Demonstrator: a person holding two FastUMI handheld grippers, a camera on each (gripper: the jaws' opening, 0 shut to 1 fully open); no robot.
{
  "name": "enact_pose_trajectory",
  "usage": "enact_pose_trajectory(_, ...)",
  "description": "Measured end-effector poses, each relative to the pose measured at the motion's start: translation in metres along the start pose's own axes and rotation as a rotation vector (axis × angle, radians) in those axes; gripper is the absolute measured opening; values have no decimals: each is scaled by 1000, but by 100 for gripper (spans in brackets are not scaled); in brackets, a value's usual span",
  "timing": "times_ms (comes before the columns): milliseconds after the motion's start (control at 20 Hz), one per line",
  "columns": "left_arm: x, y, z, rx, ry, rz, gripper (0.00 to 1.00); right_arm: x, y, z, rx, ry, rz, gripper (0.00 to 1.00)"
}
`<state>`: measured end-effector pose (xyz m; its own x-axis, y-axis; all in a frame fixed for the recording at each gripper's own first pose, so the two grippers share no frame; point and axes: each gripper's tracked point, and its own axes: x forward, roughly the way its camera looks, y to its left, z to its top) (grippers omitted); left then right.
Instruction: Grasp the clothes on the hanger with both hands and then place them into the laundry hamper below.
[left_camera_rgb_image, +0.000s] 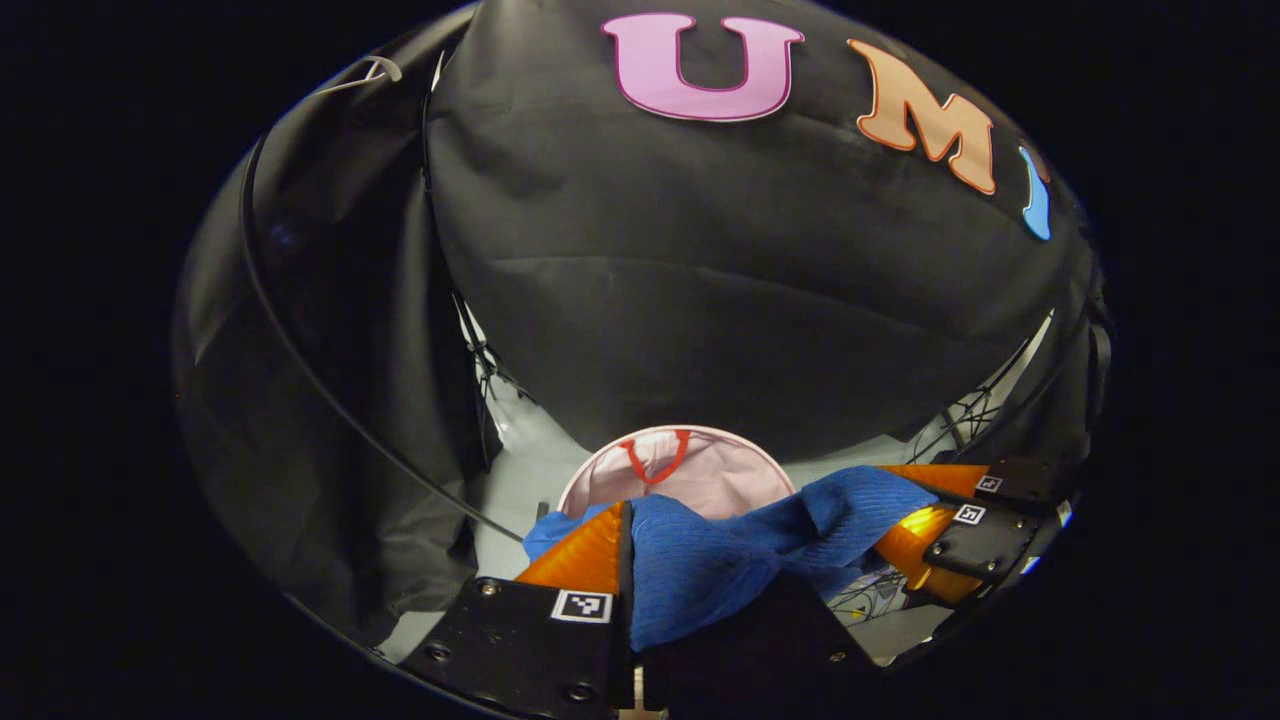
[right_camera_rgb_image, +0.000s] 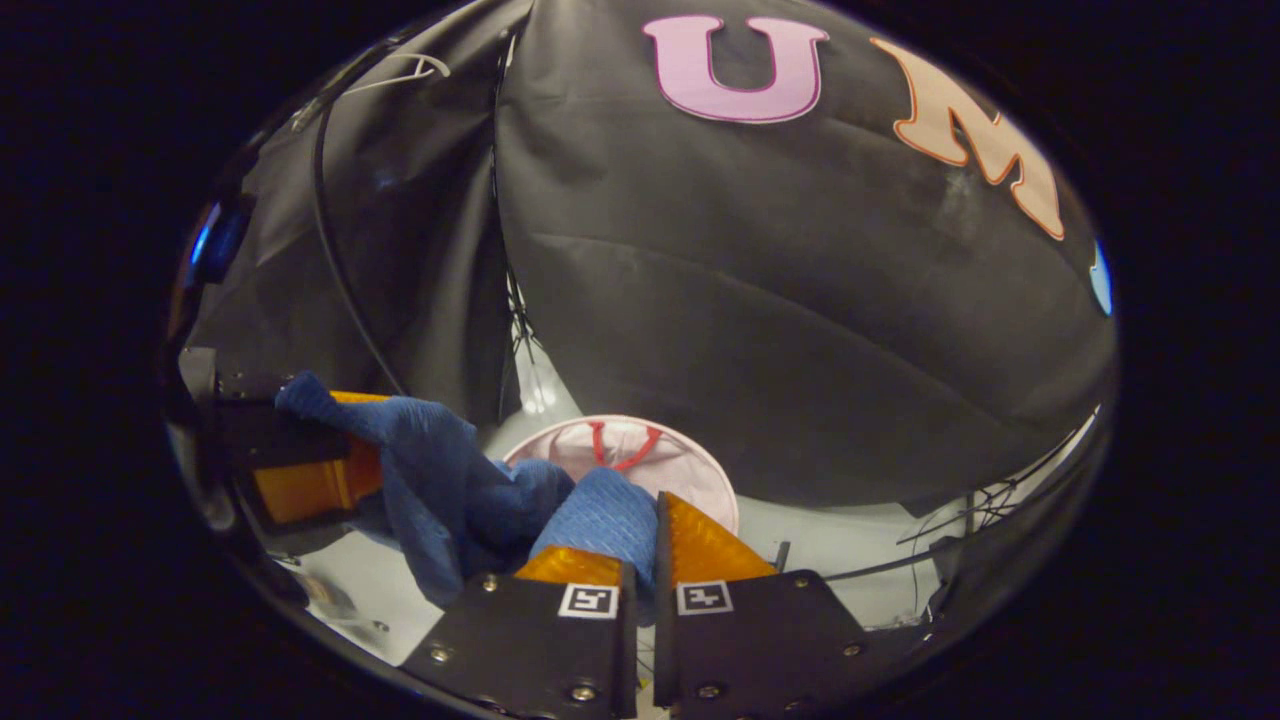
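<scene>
A blue knitted garment (left_camera_rgb_image: 720, 560) stretches between both grippers above the pale pink round laundry hamper (left_camera_rgb_image: 720, 478), which has a red handle inside its far rim. In the left gripper view my left gripper (left_camera_rgb_image: 628, 530) is shut on one end of the cloth, which spills over its right finger. The right gripper (left_camera_rgb_image: 950, 525) holds the other end at the right. In the right gripper view my right gripper (right_camera_rgb_image: 655, 520) is shut on the blue garment (right_camera_rgb_image: 460, 495), the left gripper (right_camera_rgb_image: 300, 455) clamps it at far left, and the hamper (right_camera_rgb_image: 660, 465) lies beyond.
The black cloth wall (left_camera_rgb_image: 720, 280) rises just behind the hamper. A thin black cable (left_camera_rgb_image: 330, 400) hangs down the left side. A white hanger (left_camera_rgb_image: 370, 72) shows at the top left. Pale floor (left_camera_rgb_image: 510, 480) surrounds the hamper, with tangled cables (left_camera_rgb_image: 960, 415) at the right.
</scene>
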<state>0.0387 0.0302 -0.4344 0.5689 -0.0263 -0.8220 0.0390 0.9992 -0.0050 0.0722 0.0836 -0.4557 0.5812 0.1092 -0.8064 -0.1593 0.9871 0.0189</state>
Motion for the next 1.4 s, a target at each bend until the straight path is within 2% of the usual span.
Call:
enact_pose_trajectory(450,17,-8,-46,-34,187,13,8,3,3,-45,25,168,14,7)
enact_pose_trajectory(600,15,-12,-54,-41,224,1,15,2,5,-58,13,218,23,7)
enact_pose_trajectory(650,13,-11,-55,-38,228,1,22,5,6,-63,10,232,25,7)
enact_pose_trajectory(700,15,-11,-55,-34,226,-2,16,6,6,-66,9,239,28,7)
enact_pose_trajectory(800,14,-13,-55,-29,225,-10,23,5,8,-65,14,243,36,8)
enact_pose_trajectory(950,13,-13,-54,-27,225,-12,43,8,6,-60,27,231,35,9)
enact_pose_trajectory(1000,13,-13,-54,-29,225,-14,43,7,5,-58,27,226,34,9)
enact_pose_trajectory(1050,12,-14,-54,-32,224,-16,36,5,4,-57,21,223,32,9)
enact_pose_trajectory(1400,12,-15,-46,-34,202,-20,36,2,1,-45,33,188,22,9)
